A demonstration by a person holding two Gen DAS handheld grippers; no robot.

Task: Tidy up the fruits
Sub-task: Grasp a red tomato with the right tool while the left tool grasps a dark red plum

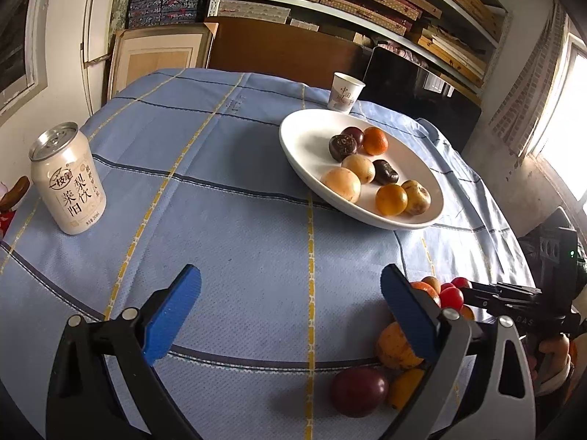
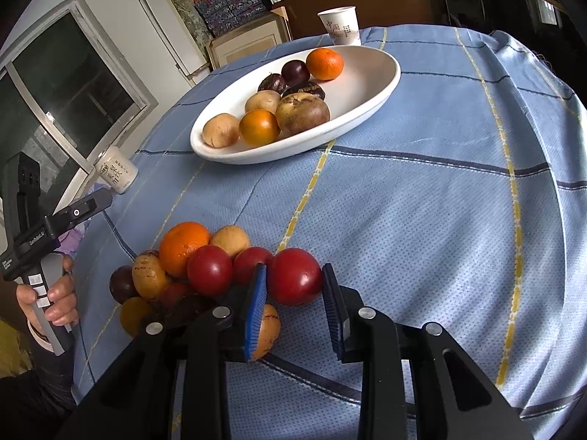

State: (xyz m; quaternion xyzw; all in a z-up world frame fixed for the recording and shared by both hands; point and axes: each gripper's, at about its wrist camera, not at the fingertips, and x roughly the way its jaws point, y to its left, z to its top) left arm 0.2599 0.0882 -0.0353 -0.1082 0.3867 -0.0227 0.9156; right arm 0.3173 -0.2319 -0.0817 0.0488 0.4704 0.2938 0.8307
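Note:
A white oval plate (image 1: 304,139) (image 2: 367,110) holds several fruits: oranges, tan round fruits and dark ones. A pile of loose fruit (image 2: 190,267) lies on the blue cloth, also in the left wrist view (image 1: 396,344). My right gripper (image 2: 293,286) is open with its blue pads on either side of a red tomato (image 2: 295,277) at the pile's right end; whether they touch it is unclear. My left gripper (image 1: 290,308) is open and empty above the cloth, left of the pile. A dark purple fruit (image 1: 359,390) lies near its right finger.
A white drink can (image 1: 68,179) (image 2: 116,174) stands at the table's left. A paper cup (image 1: 345,92) (image 2: 341,25) stands behind the plate. The table (image 2: 440,220) has a blue checked cloth. Shelves and boxes stand beyond it.

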